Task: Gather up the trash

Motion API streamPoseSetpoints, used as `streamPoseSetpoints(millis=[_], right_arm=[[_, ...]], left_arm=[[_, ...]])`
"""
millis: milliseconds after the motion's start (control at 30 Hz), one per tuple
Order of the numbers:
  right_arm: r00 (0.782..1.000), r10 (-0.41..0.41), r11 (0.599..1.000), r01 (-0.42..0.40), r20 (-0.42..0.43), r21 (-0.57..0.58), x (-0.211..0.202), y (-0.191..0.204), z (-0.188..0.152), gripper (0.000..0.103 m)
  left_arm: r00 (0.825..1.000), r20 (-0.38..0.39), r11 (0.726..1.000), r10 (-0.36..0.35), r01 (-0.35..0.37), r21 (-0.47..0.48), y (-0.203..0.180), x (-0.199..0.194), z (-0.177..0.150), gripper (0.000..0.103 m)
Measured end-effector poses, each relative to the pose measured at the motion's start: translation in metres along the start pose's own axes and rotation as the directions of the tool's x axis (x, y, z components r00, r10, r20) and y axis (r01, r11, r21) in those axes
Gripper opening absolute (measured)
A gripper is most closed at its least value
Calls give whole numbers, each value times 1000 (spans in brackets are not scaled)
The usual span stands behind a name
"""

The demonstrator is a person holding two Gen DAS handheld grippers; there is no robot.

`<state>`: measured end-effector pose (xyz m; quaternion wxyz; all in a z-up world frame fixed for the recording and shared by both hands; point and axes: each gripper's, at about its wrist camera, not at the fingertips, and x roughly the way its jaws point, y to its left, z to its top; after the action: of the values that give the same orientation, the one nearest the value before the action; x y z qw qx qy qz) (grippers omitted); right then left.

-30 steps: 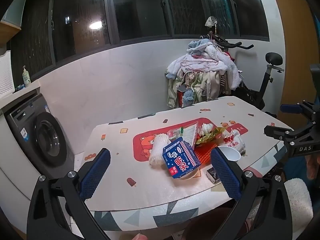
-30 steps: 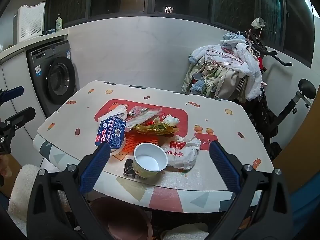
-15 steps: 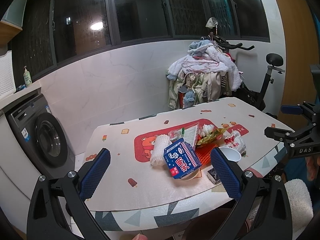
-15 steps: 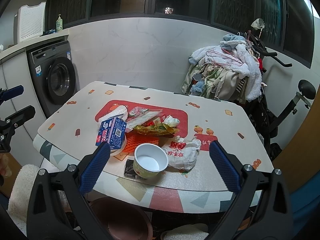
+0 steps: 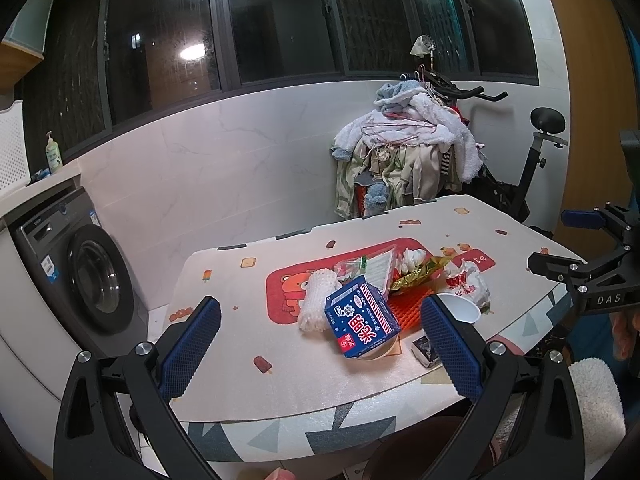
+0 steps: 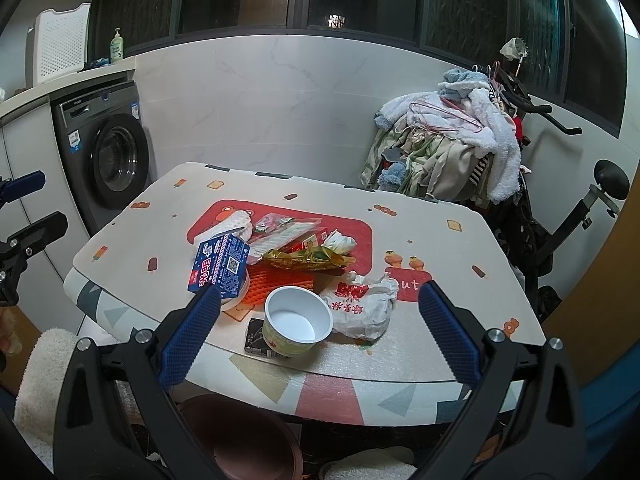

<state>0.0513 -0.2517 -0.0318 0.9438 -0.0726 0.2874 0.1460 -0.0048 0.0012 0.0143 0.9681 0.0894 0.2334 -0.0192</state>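
Foam-topped table [image 6: 432,216] bears boxy blue carton [image 6: 219,265], round bowl [image 6: 298,322].

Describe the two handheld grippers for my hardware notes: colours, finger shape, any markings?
Both look alike. The left gripper and right gripper have black angular frames with silver screw heads, and long flat fingers faced with blue, finely textured pads. Seen from the left wrist camera, the right gripper's black body carries white lettering "DAS". No cables show. A bit of bare skin shows at the frame edges; no sleeves are visible.
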Motion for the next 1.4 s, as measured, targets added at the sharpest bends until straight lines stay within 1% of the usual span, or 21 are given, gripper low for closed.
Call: streamPoseSetpoints(millis=[1133,1333,1400], right_arm=[[1000,4,1000,-4,2,3,2,1,2,97],[1000,4,1000,-4,-7,4,4,1,0,97],[1000,3,1000,-3,-10,7,7,0,-3,97]], left_arm=[[1000,4,1000,-6,6,-2,-4,3,2,98],[999,3,998,-54,54,-20,-2,10,-1,98],[998,-14,998,-66,66,-10,-4,16,-4,98]])
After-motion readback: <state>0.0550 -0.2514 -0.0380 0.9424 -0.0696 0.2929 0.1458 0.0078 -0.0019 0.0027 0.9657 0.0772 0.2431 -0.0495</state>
